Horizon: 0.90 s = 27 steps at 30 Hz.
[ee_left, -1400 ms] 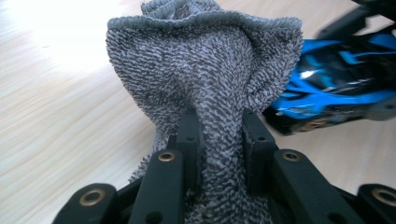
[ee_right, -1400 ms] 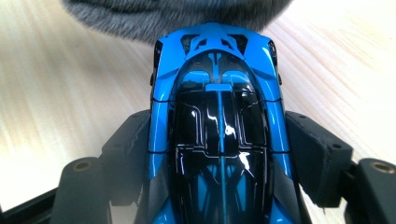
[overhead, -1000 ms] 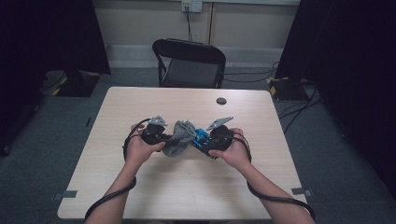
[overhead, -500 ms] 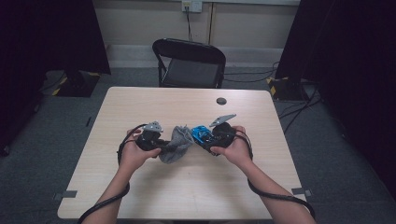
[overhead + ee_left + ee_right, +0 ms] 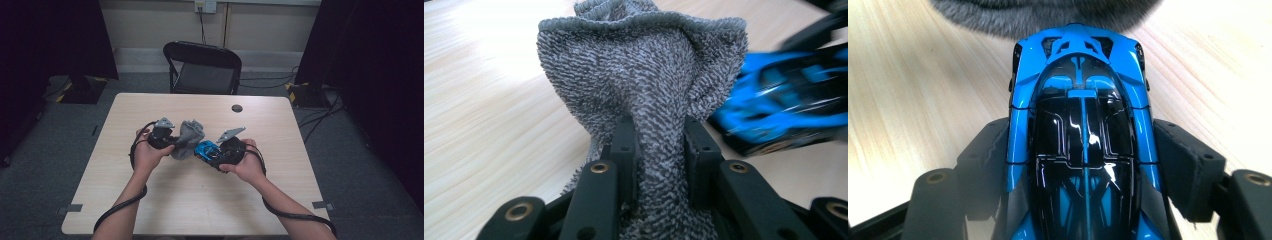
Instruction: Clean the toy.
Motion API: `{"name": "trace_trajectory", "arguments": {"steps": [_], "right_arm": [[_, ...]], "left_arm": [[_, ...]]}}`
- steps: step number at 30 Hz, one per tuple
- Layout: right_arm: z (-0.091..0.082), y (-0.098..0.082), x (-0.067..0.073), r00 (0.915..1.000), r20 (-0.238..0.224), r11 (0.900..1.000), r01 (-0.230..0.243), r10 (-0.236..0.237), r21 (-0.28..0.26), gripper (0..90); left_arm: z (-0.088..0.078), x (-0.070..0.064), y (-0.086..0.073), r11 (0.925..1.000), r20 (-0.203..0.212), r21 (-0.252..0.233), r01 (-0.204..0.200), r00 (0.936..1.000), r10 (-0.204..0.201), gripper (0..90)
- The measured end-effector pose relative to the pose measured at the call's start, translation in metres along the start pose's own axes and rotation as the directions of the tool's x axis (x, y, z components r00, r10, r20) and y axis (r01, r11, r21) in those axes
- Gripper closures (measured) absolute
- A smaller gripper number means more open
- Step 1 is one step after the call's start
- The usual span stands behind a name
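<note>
The pale wooden table stood in a dim room before a black folding chair. Over its middle, my left gripper was clamped on a bunched grey knitted sock, its jaws pinching the fabric. Just beside it, my right gripper gripped a glossy blue-and-black toy car by its sides, nose nearly touching the sock.
</note>
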State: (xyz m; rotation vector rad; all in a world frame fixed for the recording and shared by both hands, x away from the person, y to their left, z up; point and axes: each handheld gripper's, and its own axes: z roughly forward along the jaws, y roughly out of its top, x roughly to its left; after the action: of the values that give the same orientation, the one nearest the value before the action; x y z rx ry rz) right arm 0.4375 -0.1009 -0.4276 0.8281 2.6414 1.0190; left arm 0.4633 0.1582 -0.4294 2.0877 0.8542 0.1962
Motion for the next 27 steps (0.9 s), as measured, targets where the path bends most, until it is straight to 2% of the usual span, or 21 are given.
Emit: {"name": "trace_trajectory", "arguments": {"steps": [2, 7, 10, 12, 14, 15, 16, 17, 18, 19, 21, 22, 27], "right_arm": [[0.001, 0.0, -0.002, 0.9999, 0.013, 1.0, -0.001, 0.001, 0.004, 28.6], [-0.001, -0.003, -0.011, 0.999, 0.04, 1.0, -0.022, 0.022, 0.003, 28.6], [-0.002, -0.005, -0.017, 0.9979, 0.055, 0.999, -0.034, 0.034, 0.007, 28.6], [-0.002, -0.007, -0.021, 0.9971, 0.059, 0.999, -0.048, 0.047, 0.007, 28.6], [-0.004, -0.008, -0.023, 0.9968, 0.06, 0.999, -0.053, 0.053, 0.002, 28.6], [-0.005, -0.007, -0.022, 0.9968, 0.061, 0.999, -0.052, 0.052, 0.0, 28.6], [-0.006, -0.007, -0.022, 0.9969, 0.057, 0.998, -0.054, 0.055, -0.009, 28.6], [-0.007, -0.006, -0.021, 0.997, 0.052, 0.998, -0.056, 0.057, -0.015, 28.6], [-0.009, -0.005, -0.019, 0.9973, 0.051, 0.998, -0.052, 0.053, -0.021, 28.6], [-0.01, -0.003, -0.017, 0.9978, 0.047, 0.999, -0.047, 0.048, -0.025, 28.6], [-0.01, 0.001, -0.012, 0.9985, 0.036, 0.999, -0.04, 0.041, -0.038, 28.6], [-0.01, 0.004, -0.01, 0.9988, 0.032, 0.999, -0.036, 0.037, -0.041, 28.6], [-0.006, 0.014, -0.006, 0.9989, 0.032, 0.998, -0.033, 0.035, -0.054, 28.6]], "left_arm": [[0.001, -0.004, 0.001, 0.9995, 0.016, 0.017, -0.026, 0.9995, 0.026, 71.9], [-0.002, -0.008, -0.004, 0.9978, 0.053, 0.045, -0.049, 0.9975, 0.047, 72.0], [-0.005, -0.011, -0.013, 0.9963, 0.095, 0.049, -0.071, 0.9933, 0.066, 72.1], [-0.009, -0.009, -0.02, 0.9965, 0.078, 0.048, -0.068, 0.9948, 0.065, 71.9], [-0.014, -0.002, -0.027, 0.9966, 0.0, 0.071, -0.041, 0.9992, 0.041, 71.8], [-0.016, 0.003, -0.03, 0.9961, -0.058, 0.084, -0.025, 0.9979, 0.03, 71.6], [-0.017, 0.006, -0.033, 0.9948, -0.114, 0.101, -0.014, 0.9931, 0.026, 71.5], [-0.018, 0.009, -0.034, 0.9928, -0.146, 0.12, 0.008, 0.9892, 0.01, 71.5], [-0.017, 0.011, -0.035, 0.993, -0.171, 0.116, 0.021, 0.9852, -0.001, 71.5], [-0.017, 0.011, -0.034, 0.9907, -0.186, 0.134, 0.026, 0.9825, 0.0, 71.5], [-0.011, 0.007, -0.032, 0.9893, -0.204, 0.144, 0.025, 0.9789, 0.005, 71.6], [-0.007, 0.005, -0.03, 0.9882, -0.192, 0.152, 0.022, 0.9814, 0.007, 71.5], [0.014, -0.015, -0.023, 0.9916, -0.111, 0.129, 0.01, 0.9938, 0.004, 71.8]]}}
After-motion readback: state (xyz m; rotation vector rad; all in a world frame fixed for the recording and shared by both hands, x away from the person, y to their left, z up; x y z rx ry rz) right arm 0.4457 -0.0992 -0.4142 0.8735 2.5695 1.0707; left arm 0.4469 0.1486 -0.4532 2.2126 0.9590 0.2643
